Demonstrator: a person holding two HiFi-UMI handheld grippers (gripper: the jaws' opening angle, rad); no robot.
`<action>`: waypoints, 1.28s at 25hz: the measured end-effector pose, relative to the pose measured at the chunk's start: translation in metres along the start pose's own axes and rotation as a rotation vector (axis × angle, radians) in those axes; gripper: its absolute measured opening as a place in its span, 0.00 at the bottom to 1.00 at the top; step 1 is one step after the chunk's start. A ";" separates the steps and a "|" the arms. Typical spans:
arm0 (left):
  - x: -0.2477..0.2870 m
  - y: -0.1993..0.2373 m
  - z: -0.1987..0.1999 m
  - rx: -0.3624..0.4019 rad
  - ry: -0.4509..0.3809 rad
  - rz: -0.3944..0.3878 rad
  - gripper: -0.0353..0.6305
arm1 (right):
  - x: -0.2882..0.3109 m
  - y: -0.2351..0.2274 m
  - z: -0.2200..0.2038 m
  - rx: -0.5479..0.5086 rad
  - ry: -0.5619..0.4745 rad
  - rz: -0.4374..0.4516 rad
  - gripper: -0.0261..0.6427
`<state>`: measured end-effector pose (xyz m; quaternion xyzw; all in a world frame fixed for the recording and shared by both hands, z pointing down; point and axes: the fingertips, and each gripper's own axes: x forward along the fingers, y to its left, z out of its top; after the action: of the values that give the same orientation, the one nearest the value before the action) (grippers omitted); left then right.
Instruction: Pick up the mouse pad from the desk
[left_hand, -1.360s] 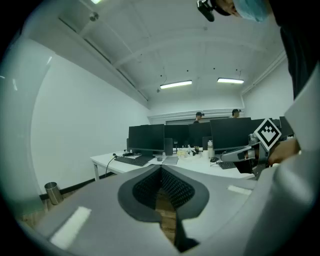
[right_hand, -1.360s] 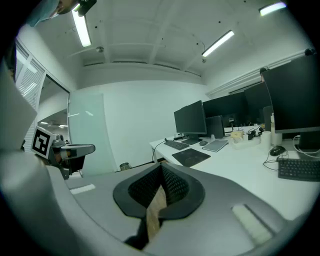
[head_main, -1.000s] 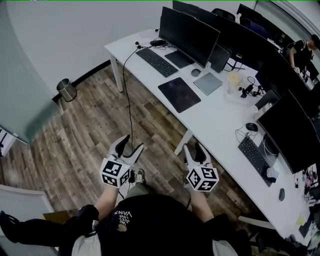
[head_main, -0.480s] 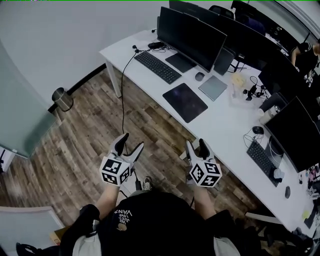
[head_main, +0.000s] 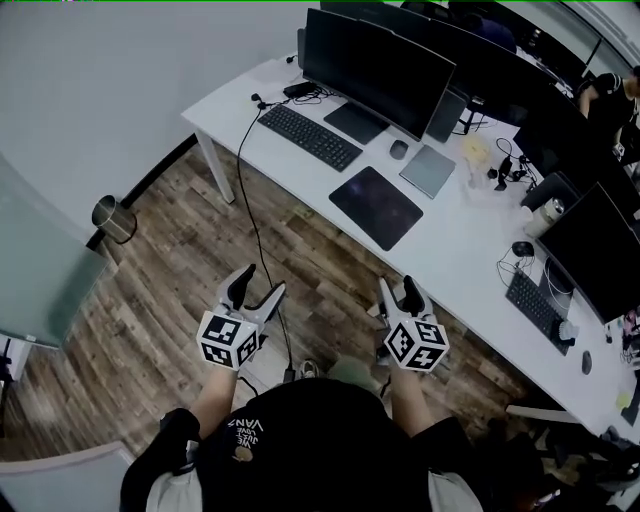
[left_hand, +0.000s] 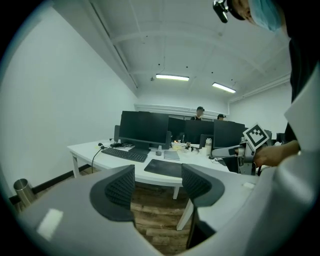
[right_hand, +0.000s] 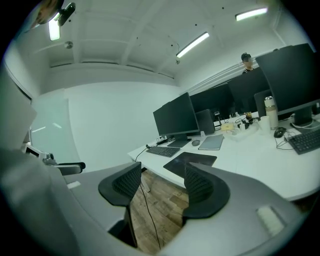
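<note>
A dark, nearly black mouse pad (head_main: 376, 207) lies flat on the white desk (head_main: 450, 265), close to its near edge; it also shows ahead in the left gripper view as the mouse pad (left_hand: 163, 168) and in the right gripper view as the mouse pad (right_hand: 191, 163). My left gripper (head_main: 256, 284) is over the wooden floor, short of the desk, its jaws open and empty. My right gripper (head_main: 398, 292) is level with it, nearer the desk edge, also open with nothing between its fingers.
On the desk stand a monitor (head_main: 378, 70), a black keyboard (head_main: 309, 137), a mouse (head_main: 399, 149) and a grey pad (head_main: 428, 171). A cable (head_main: 247, 200) hangs to the floor. A metal bin (head_main: 114, 218) stands by the wall. A person (head_main: 600, 95) works at the far desks.
Both grippers have come closer to the desk and mouse pad. Their jaws stand a little wider than in the earliest frame.
</note>
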<state>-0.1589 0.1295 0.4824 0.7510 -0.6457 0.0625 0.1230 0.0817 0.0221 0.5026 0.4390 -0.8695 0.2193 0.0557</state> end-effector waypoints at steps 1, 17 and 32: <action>0.003 0.000 -0.001 -0.003 0.003 -0.010 0.46 | 0.002 -0.002 -0.001 0.000 0.003 -0.009 0.43; 0.104 0.029 0.004 -0.020 0.056 -0.056 0.46 | 0.090 -0.063 0.024 0.023 0.027 -0.077 0.43; 0.251 0.033 -0.005 -0.057 0.161 -0.101 0.46 | 0.190 -0.167 0.041 0.014 0.126 -0.154 0.43</action>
<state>-0.1517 -0.1133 0.5539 0.7713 -0.5966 0.0979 0.1991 0.1017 -0.2227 0.5768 0.4902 -0.8264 0.2477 0.1240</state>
